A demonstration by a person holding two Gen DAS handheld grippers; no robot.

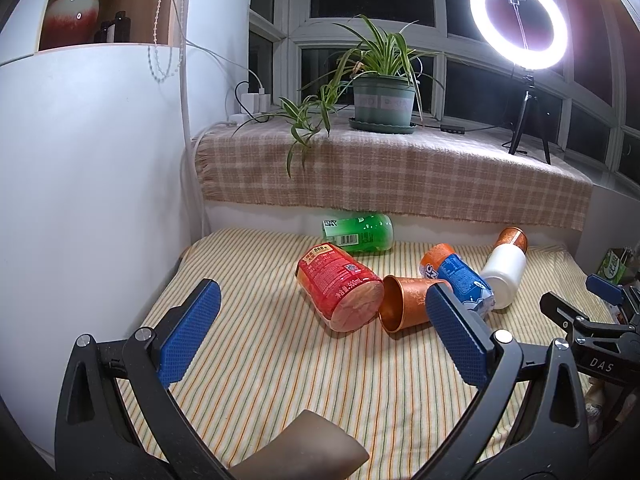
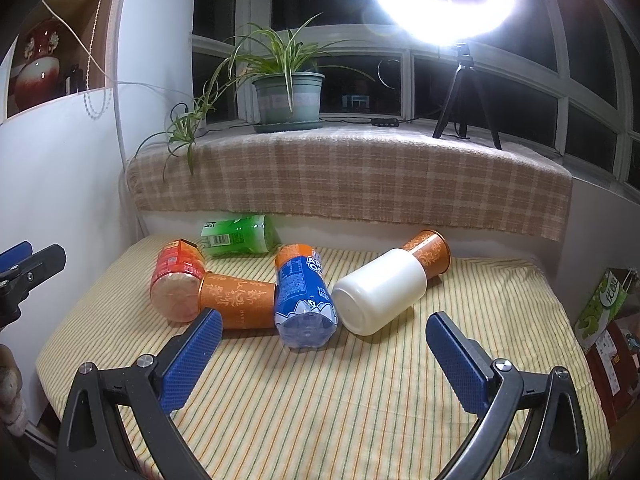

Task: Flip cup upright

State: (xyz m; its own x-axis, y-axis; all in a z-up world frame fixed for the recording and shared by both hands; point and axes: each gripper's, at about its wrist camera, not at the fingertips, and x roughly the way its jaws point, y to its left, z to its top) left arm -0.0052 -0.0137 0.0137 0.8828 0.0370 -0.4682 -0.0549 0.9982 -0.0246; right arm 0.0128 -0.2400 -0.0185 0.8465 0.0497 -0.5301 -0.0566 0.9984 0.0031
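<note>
On the striped cloth an orange patterned cup lies on its side, its mouth facing the left wrist view. It rests between a red cut bottle and a blue cut bottle. A white cup also lies on its side, end to end with a second orange cup. My left gripper is open, short of the red bottle and the orange cup. My right gripper is open, short of the blue bottle and the white cup. Both hold nothing.
A green bottle lies against the back ledge, which a plaid cloth covers. A potted plant and a ring light on a tripod stand on that ledge. A white cabinet walls the left; a green carton stands at the right.
</note>
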